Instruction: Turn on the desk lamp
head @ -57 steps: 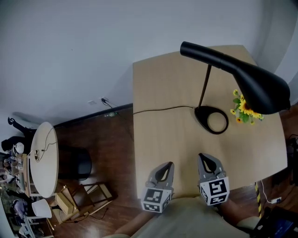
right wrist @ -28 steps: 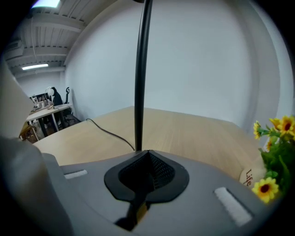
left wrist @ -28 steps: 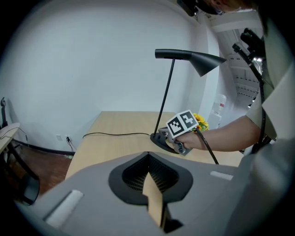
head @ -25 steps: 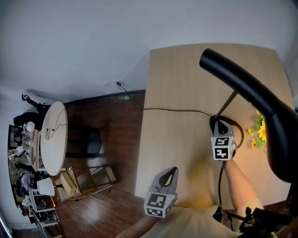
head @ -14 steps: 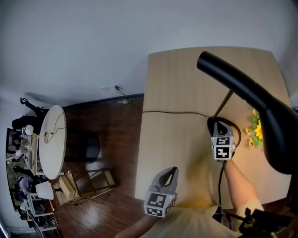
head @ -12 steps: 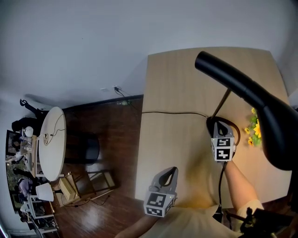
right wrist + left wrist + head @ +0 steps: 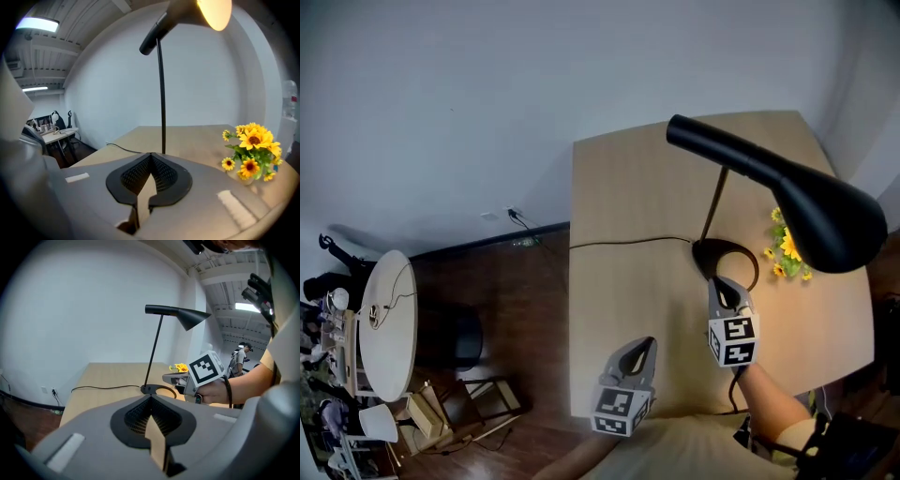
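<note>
The lamp base [image 7: 727, 260] lies just ahead of the right tongs [image 7: 718, 283]; the left tongs [image 7: 642, 346] hang well back; both are shut, empty; the shade [image 7: 213, 9] glows.

Lamp partly out of sight
In the right gripper view the desk lamp [image 7: 161, 93] has its shade cropped by the top edge and its base hidden behind the right gripper [image 7: 150, 157]; in the head view its shade covers some of the flowers [image 7: 783, 246].

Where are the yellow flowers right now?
In the head view, the yellow flowers sit on the desk near its right edge, just right of the lamp base.
</note>
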Demonstrator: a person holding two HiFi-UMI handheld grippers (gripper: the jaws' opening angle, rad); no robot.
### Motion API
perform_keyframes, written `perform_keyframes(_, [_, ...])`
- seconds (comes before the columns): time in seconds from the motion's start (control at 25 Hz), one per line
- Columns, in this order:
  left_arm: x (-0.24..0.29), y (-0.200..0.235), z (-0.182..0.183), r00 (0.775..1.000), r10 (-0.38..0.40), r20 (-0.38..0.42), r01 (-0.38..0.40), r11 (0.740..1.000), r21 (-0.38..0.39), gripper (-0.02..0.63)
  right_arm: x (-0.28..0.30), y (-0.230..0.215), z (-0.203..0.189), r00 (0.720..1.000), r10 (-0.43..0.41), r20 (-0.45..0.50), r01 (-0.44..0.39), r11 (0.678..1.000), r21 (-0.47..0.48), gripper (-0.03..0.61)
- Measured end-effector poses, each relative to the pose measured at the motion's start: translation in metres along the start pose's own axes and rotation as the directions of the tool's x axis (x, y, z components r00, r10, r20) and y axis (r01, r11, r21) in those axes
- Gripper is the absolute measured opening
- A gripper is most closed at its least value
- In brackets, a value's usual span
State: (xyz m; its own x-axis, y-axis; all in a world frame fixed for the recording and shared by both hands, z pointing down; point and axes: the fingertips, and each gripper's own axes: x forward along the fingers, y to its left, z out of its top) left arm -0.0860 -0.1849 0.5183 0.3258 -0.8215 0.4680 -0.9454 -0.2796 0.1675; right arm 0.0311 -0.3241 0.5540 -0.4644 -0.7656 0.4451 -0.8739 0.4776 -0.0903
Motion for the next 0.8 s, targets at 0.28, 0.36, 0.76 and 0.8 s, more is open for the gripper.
perform_keyframes(0.28, [-0.031, 0.008, -0.006, 0.999, -0.034, 0.038, 0.033, 0.999, 0.035, 0.0, -0.062, 0.042, -0.002, 1.0, 0.012, 0.018, -0.012, 1.0, -0.019, 0.0])
perform_keyframes(0.36, [-0.04, 0.011, -0.009, 0.998, -0.042, 0.05, 0.04, 0.998, 0.037, 0.0, -0.08, 0.058, -0.003, 1.0, 0.014, 0.025, -0.014, 1.0, -0.026, 0.0])
perform_keyframes(0.76, [-0.085, 0.017, -0.015, 0.986, -0.115, 0.122, 0.108, 0.992, 0.059, 0.0, -0.152, 0.135, -0.018, 0.996, -0.036, 0.076, 0.04, 0.998, -0.048, 0.0])
perform_keyframes(0.8, [-0.091, 0.017, -0.018, 0.985, -0.124, 0.123, 0.117, 0.991, 0.061, 0.0, -0.157, 0.142, -0.02, 0.996, -0.041, 0.079, 0.046, 0.997, -0.058, 0.0])
